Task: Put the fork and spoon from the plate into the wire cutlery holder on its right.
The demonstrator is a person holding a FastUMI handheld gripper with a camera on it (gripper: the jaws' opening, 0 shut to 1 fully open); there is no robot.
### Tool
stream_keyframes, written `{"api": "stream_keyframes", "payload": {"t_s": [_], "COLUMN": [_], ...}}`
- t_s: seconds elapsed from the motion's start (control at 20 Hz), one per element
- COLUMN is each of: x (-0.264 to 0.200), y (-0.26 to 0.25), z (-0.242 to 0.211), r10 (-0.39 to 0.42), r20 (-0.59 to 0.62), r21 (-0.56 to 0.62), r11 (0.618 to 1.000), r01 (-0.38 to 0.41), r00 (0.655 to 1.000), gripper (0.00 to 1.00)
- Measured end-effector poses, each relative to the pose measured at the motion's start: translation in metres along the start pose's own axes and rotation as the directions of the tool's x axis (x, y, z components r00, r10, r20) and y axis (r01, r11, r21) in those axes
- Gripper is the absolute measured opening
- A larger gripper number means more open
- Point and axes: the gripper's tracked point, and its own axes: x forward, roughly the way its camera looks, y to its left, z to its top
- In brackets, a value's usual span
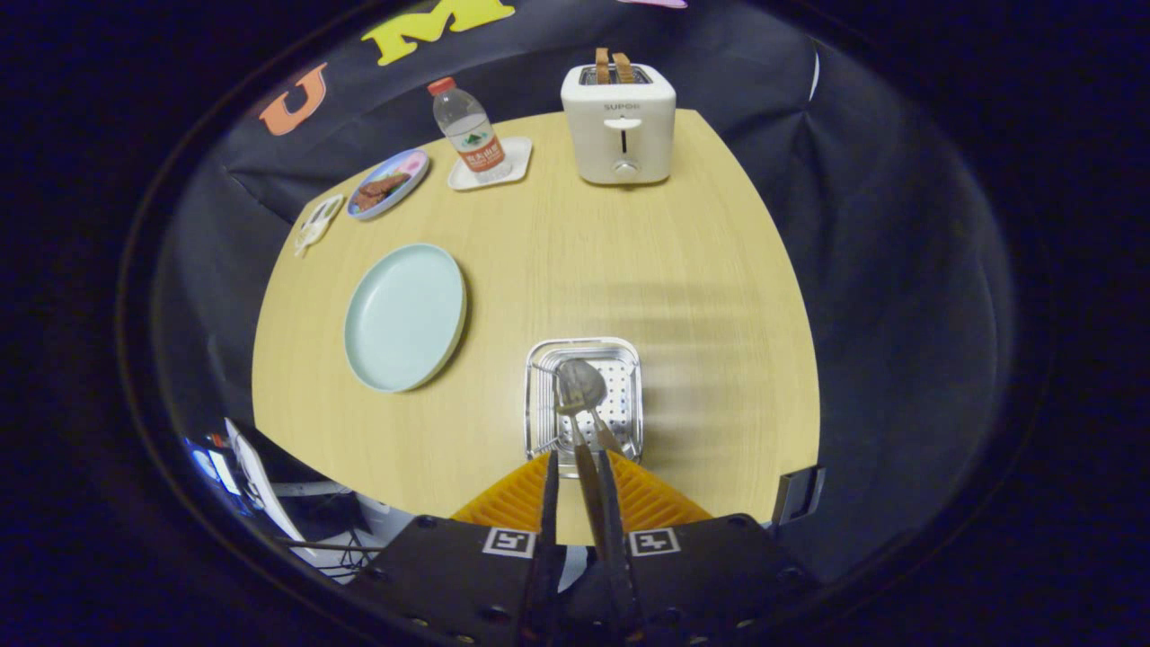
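My claw (579,467) is clamped on the fork (570,402), whose handle runs up between my two fingers (549,503), which sit close together with only that thin handle between them. The tines hang above the wire cutlery holder (539,395), just below the middle of the frame, right ahead of my fingertips. The spoon (584,382) is there too, its bowl over the holder's perforated floor and its handle slanting back toward my right finger (whether my fingers also press on that handle I cannot tell, since the two handles overlap where they reach the fingertips).

The holder is a shiny, square basket with rounded corners and wire sides, standing on the pale wooden table (701,270). To its left, left of centre in the frame and well apart from it, lies the plate (404,316), a light blue-green round dish with nothing on it.

Further out, in the upper left, a smaller blue-rimmed dish (388,183) carries some brown food, and left of that, at the table's edge, lies a small whitish object (316,221) I cannot make out. Just right of the small dish a clear water bottle (467,132) with a red cap stands on a white square coaster (517,162). At top centre, near the table's far edge, a white toaster (620,123) stands with two brown slices (612,65) sticking out of its slots.
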Motion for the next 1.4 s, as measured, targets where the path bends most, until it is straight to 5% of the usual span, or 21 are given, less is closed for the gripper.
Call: {"api": "stream_keyframes", "payload": {"t_s": [0.05,0.1,0.25,0.4,0.55,0.75,1.25,1.4], "x": [-0.005,-0.009,-0.02,-0.039,-0.072,-0.137,-0.294,-0.3], "y": [0.001,0.003,0.012,0.026,0.047,0.068,0.1,0.107], "z": [0.008,0.015,0.041,0.066,0.089,0.119,0.12,0.099], "r10": [0.002,0.002,0.022,0.036,0.069,0.093,0.108,0.11], "r20": [0.04,0.075,0.199,0.322,0.432,0.606,0.919,0.928], "r21": [0.001,-0.004,-0.006,-0.013,-0.014,-0.062,-0.114,-0.117], "r11": [1.0,1.0,1.0,0.999,0.997,0.996,0.993,0.993], "r01": [-0.002,-0.002,-0.022,-0.033,-0.07,-0.069,-0.007,-0.003], "r00": [0.999,0.997,0.98,0.946,0.899,0.79,0.38,0.357], "gripper": [0.29,0.46,0.61,0.86,0.93,0.94,0.96,0.96]}}
